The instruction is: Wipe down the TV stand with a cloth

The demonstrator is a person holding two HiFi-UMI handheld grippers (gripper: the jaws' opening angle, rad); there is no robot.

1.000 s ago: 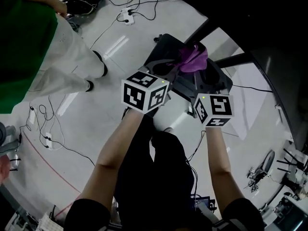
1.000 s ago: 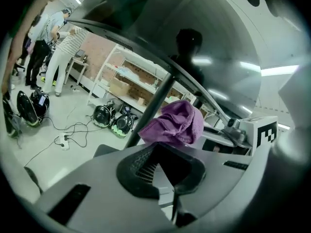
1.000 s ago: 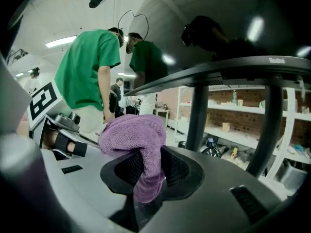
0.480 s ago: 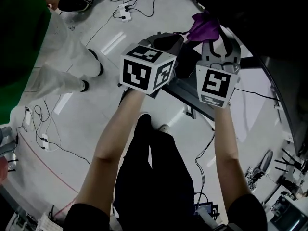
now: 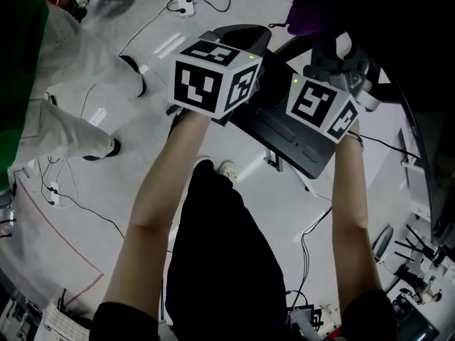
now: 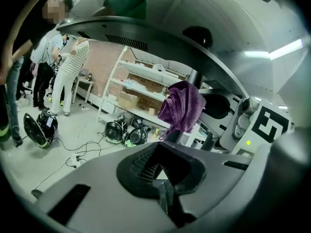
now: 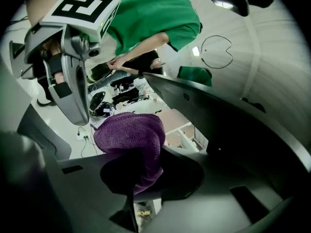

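While my right tongs [image 7: 132,198] gripped the purple cloth [image 7: 130,140] beside a dark curved panel [image 7: 233,115] | left tongs [image 6: 164,198] closed, empty | step, I judged: wiping not begun, stand not made out | next: lay cloth flat on it.

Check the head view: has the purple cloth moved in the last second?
Yes. The purple cloth, held in the right gripper, has gone up the frame: it sat well below the white power strip on the floor, now nearly level.
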